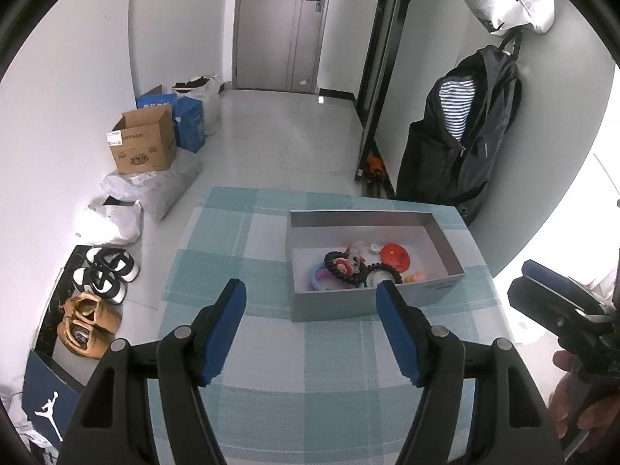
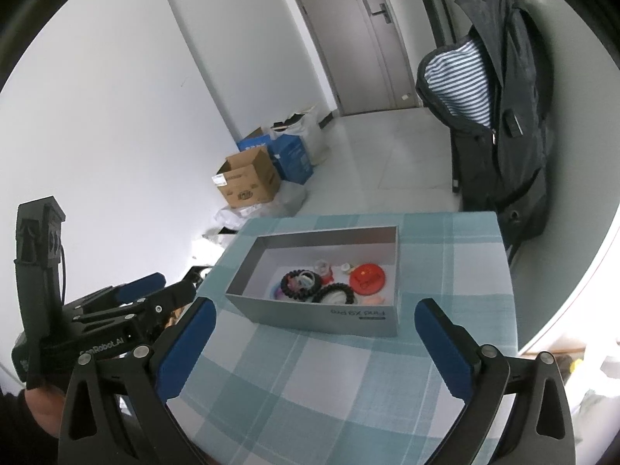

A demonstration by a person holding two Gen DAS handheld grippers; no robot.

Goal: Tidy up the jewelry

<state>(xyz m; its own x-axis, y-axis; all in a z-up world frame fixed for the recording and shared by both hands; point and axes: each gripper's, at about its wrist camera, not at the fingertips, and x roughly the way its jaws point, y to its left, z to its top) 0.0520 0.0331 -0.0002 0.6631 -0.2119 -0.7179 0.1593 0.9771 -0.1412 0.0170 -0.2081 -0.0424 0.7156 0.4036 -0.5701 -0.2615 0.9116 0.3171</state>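
Observation:
A grey open box [image 1: 441, 292] [image 2: 341, 319] stands on the checked teal tablecloth [image 1: 271, 348] [image 2: 310, 387]. Inside lie black beaded bracelets [image 1: 341, 271] [image 2: 294, 283], a pink and blue ring [image 1: 316, 279], a red round badge [image 1: 395, 257] [image 2: 368, 279] and small pale pieces. My left gripper [image 1: 312, 294] is open and empty, held above the cloth just before the box's near wall. My right gripper [image 2: 316, 312] is open and empty, also short of the box. The right gripper shows at the right edge of the left wrist view [image 1: 550, 290]; the left gripper shows at the left of the right wrist view [image 2: 147, 290].
The table is small, with edges close on all sides. On the floor to the left are shoes [image 1: 104, 275], plastic bags [image 1: 116, 224] and cardboard boxes [image 1: 143, 143] [image 2: 248, 182]. A dark jacket [image 1: 461, 135] [image 2: 500, 116] hangs at the right wall. A door [image 1: 283, 23] is at the back.

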